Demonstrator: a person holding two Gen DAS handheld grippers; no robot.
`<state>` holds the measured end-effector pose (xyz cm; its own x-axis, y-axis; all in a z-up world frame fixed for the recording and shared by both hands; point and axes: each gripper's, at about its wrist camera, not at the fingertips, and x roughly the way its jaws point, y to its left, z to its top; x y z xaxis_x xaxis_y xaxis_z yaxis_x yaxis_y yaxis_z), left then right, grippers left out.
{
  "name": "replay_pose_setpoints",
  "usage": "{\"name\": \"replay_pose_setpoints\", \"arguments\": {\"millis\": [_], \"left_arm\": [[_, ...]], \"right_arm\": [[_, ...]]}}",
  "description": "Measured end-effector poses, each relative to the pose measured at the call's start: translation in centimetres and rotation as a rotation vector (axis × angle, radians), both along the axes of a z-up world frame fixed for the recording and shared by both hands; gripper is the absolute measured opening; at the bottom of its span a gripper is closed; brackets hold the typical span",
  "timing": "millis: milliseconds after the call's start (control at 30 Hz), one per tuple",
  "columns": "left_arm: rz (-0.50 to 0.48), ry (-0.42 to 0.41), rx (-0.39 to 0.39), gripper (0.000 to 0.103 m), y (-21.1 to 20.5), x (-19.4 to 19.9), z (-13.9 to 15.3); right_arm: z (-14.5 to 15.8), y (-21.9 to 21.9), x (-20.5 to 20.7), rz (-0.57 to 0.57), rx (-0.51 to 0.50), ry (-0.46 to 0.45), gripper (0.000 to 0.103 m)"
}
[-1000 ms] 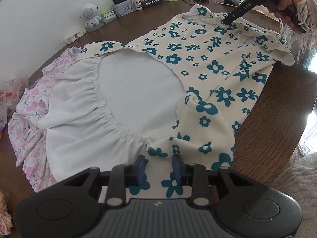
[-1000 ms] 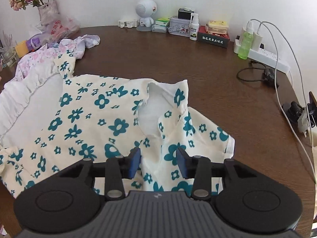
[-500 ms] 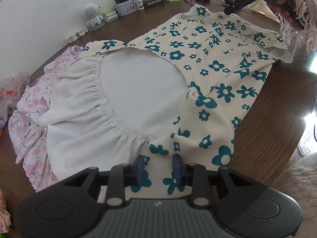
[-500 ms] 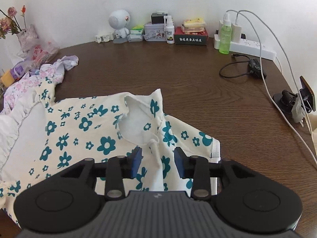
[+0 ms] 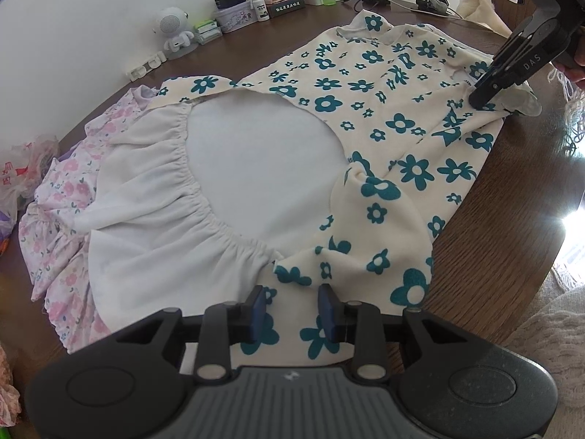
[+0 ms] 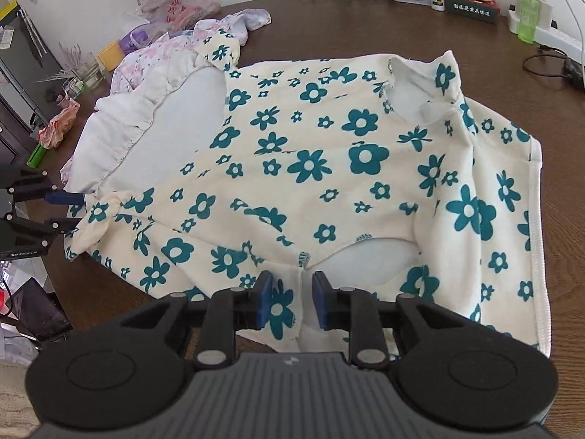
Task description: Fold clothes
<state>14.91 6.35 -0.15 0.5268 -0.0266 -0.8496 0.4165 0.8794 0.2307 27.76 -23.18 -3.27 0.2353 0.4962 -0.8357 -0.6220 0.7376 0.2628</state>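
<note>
Left wrist view: cream dress with teal flowers, spread flat on brown wooden table. Long axis from bottom centre of frame up to upper right; collar at far upper right, skirt end at bottom. Skirt turned back in left centre, baring plain white lining with a gathered white ruffle along its edge. Pink floral garment partly under that ruffle, at left edge of frame.

Left gripper at bottom centre, directly over printed hem. Jaws parted, cloth lying flat beneath and between the blue pads, no pinch visible.

Right gripper coming in from upper right corner, tip down on the sleeve area near the table's edge.

Right wrist view: same dress lying left to right, collar opening upper right, hem at left beside left gripper. Right gripper at bottom centre over the underarm seam. Jaws closing, a raised ridge of seam between the pads, pads apart from it here.
</note>
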Motion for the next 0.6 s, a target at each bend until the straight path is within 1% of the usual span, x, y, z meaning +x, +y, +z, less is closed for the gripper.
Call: {"name": "replay_pose_setpoints", "arguments": {"millis": [33, 133, 200, 300, 367, 433, 500, 567, 600], "left_arm": [[-0.003, -0.002, 0.002, 0.030, 0.0, -0.1, 0.0], [-0.010, -0.007, 0.009, 0.030, -0.2, -0.2, 0.0], [-0.011, -0.009, 0.010, 0.030, -0.2, -0.2, 0.0], [-0.007, -0.009, 0.001, 0.030, 0.0, -0.3, 0.0], [-0.005, -0.009, -0.003, 0.030, 0.0, -0.3, 0.0], [-0.004, -0.010, -0.006, 0.030, 0.1, -0.2, 0.0], [-0.006, -0.011, -0.005, 0.030, 0.0, -0.2, 0.0], [-0.008, -0.013, -0.002, 0.030, 0.0, -0.3, -0.1], [-0.008, -0.013, -0.002, 0.030, 0.0, -0.3, -0.1]], "right_arm": [[0.0, 0.0, 0.1, -0.008, -0.003, -0.016, 0.001], [0.3, -0.1, 0.8, -0.042, -0.008, -0.054, 0.001], [0.5, -0.1, 1.6, -0.055, -0.014, -0.057, 0.001], [0.0, 0.0, 2.3, -0.047, -0.038, -0.037, 0.001], [0.1, -0.1, 2.3, -0.049, -0.030, -0.031, 0.003], [0.4, -0.4, 2.4, -0.061, -0.012, -0.018, 0.012], [1.0, -1.4, 2.5, -0.096, 0.016, -0.018, 0.014], [1.4, -2.1, 2.6, -0.120, -0.005, -0.059, 0.014], [1.5, -2.0, 2.5, -0.112, -0.051, -0.107, 0.014]]}}
